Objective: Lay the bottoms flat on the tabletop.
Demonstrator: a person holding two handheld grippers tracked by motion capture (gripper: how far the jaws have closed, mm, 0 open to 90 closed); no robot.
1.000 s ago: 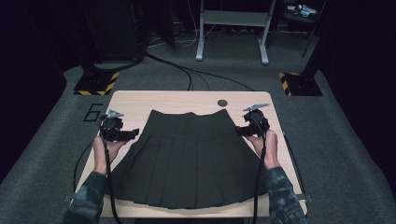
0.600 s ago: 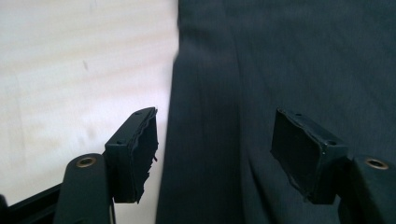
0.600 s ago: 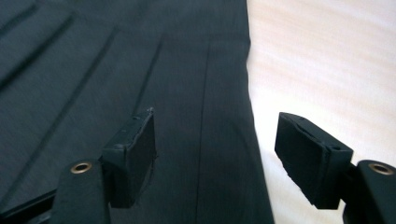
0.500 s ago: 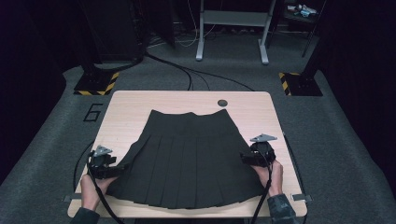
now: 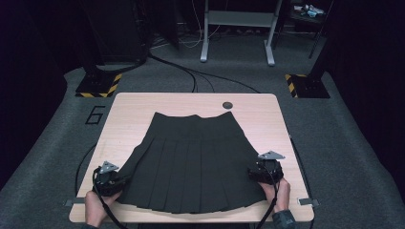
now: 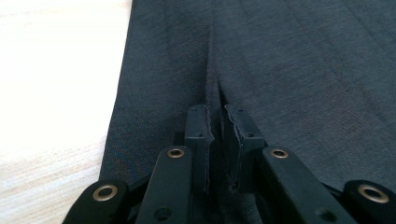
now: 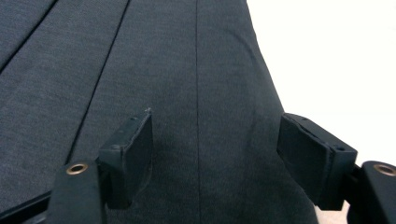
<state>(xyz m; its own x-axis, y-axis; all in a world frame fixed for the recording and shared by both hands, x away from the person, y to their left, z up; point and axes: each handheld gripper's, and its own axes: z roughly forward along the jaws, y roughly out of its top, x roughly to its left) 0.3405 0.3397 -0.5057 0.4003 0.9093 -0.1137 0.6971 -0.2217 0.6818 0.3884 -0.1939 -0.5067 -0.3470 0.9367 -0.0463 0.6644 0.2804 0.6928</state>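
left gripper (image 6: 215,140) has just closed, pinching a fold of skirt (image 5: 191,162) hem; right gripper (image 7: 215,154) straddles the other corner, jaws wide, ready for a matched lift.

A dark charcoal skirt (image 5: 193,162) with straight vertical pleat lines lies on a pale, light-wood tabletop (image 5: 129,112). Both grippers are black, the left gripper (image 6: 215,135) and right gripper (image 7: 217,158), with brass-coloured rivets. The floor (image 5: 353,143) is dark grey carpet.
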